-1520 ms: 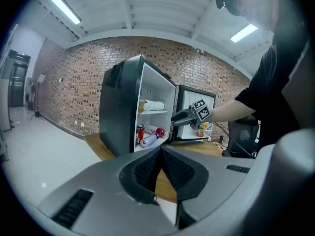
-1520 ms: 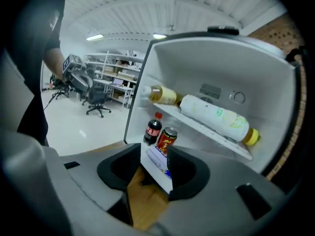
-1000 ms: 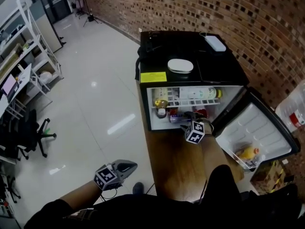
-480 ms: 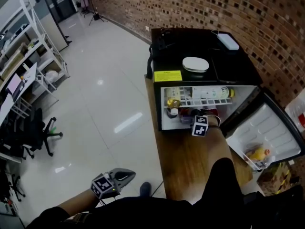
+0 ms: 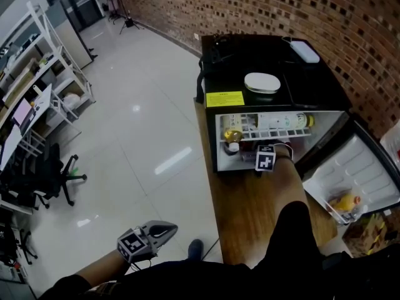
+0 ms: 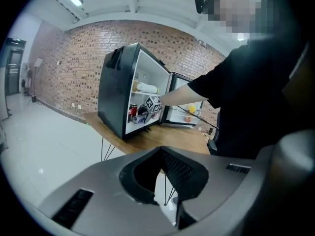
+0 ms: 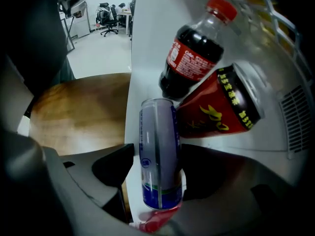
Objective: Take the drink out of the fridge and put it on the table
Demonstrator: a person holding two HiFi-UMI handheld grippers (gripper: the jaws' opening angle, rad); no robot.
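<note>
Silvery slim can [image 7: 158,146], blue-green base

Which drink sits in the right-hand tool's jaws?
Find the black mini fridge on the wooden table; look at its bottom level. There, a slim can stands between the jaws of the right gripper: silver-blue, unlike the red can and cola bottle behind.

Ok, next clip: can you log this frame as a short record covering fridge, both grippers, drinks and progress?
fridge: on the wooden table, door open
right gripper: inside the lower compartment, open, jaws around a slim blue can, gap on one side
next to it: cola bottle, red can
left gripper: shut, empty, held over the floor away from the table
progress: no drink on the table yet
</note>
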